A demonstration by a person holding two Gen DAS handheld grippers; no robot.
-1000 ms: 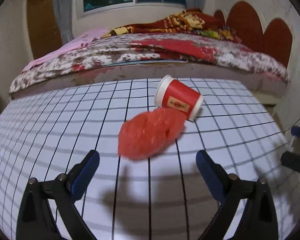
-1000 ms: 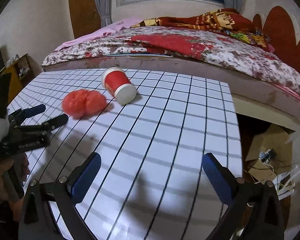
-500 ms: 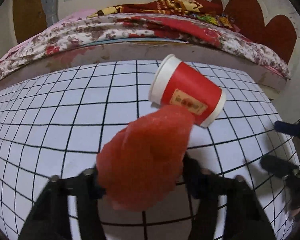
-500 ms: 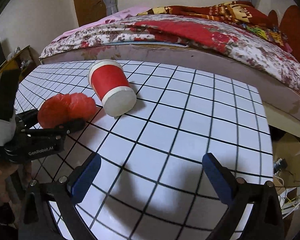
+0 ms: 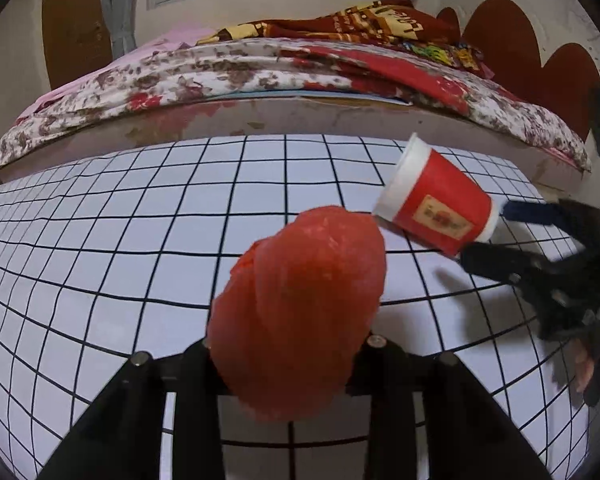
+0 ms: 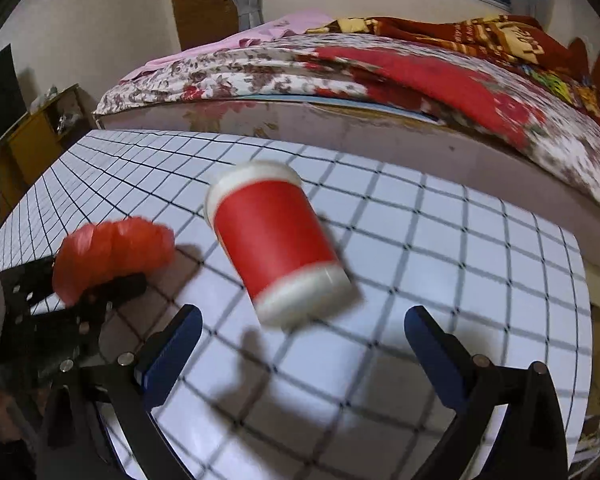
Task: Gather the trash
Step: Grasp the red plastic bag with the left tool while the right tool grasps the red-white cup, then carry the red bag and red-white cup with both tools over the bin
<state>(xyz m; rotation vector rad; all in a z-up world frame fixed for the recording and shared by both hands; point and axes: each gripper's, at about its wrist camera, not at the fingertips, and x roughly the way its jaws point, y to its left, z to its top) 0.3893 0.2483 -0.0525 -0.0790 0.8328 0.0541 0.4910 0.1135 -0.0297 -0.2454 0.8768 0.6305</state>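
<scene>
A crumpled red plastic bag [image 5: 300, 308] is held in my left gripper [image 5: 288, 360], which is shut on it; the bag hides the fingertips. It also shows in the right wrist view [image 6: 112, 252]. A red paper cup with white rims [image 6: 278, 244] lies on its side on the white grid-patterned table [image 6: 460, 240]. My right gripper [image 6: 300, 344] is open, its blue pads just short of the cup's near end. In the left wrist view the cup [image 5: 436, 208] lies at the right with the right gripper [image 5: 500, 236] at its base.
A bed with floral and red blankets [image 5: 300, 68] runs along the table's far edge. A wooden shelf [image 6: 32, 136] stands at the left. The table's right edge [image 6: 580, 300] drops to floor clutter.
My left gripper closed on the red bag and lifted it. My right gripper moved forward to the cup, which now lies just ahead of its open fingers.
</scene>
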